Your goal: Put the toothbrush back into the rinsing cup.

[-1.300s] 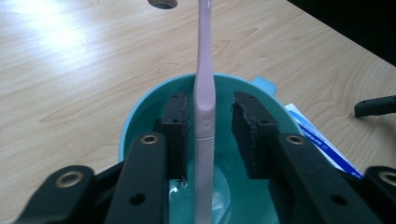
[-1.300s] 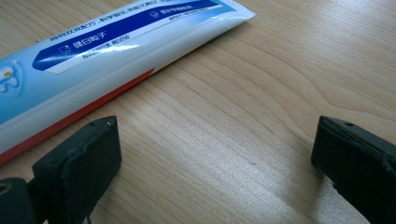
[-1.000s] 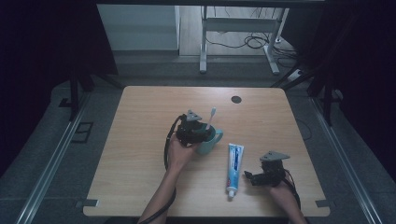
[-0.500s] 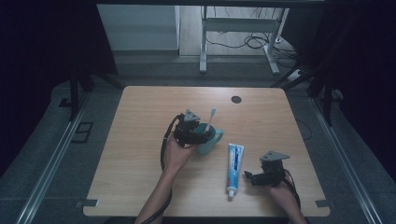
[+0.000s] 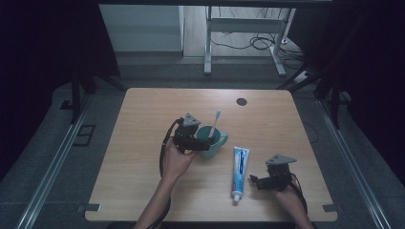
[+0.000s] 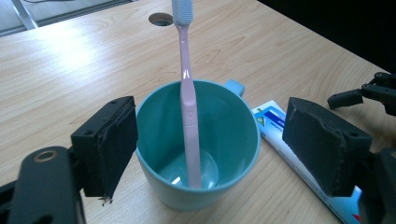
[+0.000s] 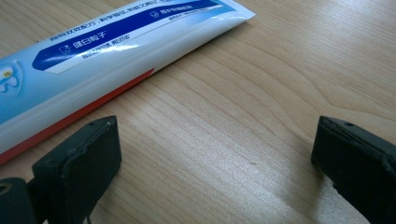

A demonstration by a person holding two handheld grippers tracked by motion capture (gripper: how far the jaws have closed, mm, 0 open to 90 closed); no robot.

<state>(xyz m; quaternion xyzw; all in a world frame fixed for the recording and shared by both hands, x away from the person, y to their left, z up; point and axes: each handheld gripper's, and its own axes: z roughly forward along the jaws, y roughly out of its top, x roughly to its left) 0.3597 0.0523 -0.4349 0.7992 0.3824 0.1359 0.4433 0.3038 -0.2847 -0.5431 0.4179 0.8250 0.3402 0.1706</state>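
Observation:
A teal mug (image 5: 212, 140) (image 6: 201, 154) stands upright at the table's middle with a pink toothbrush (image 5: 215, 121) (image 6: 189, 107) leaning in it, bristles up. My left gripper (image 5: 203, 142) (image 6: 210, 149) is open, its two pads on either side of the mug, a small gap showing on each side. A blue and white toothpaste tube (image 5: 239, 171) (image 7: 107, 46) lies flat right of the mug. My right gripper (image 5: 253, 180) (image 7: 215, 168) rests low over the wood just right of the tube, open, with bare table between its jaws.
A round cable hole (image 5: 241, 101) (image 6: 161, 19) sits near the table's (image 5: 143, 143) far edge. Beyond the table stand white desk legs (image 5: 207, 43) and loose cables on the floor. Rails run along both sides of the table.

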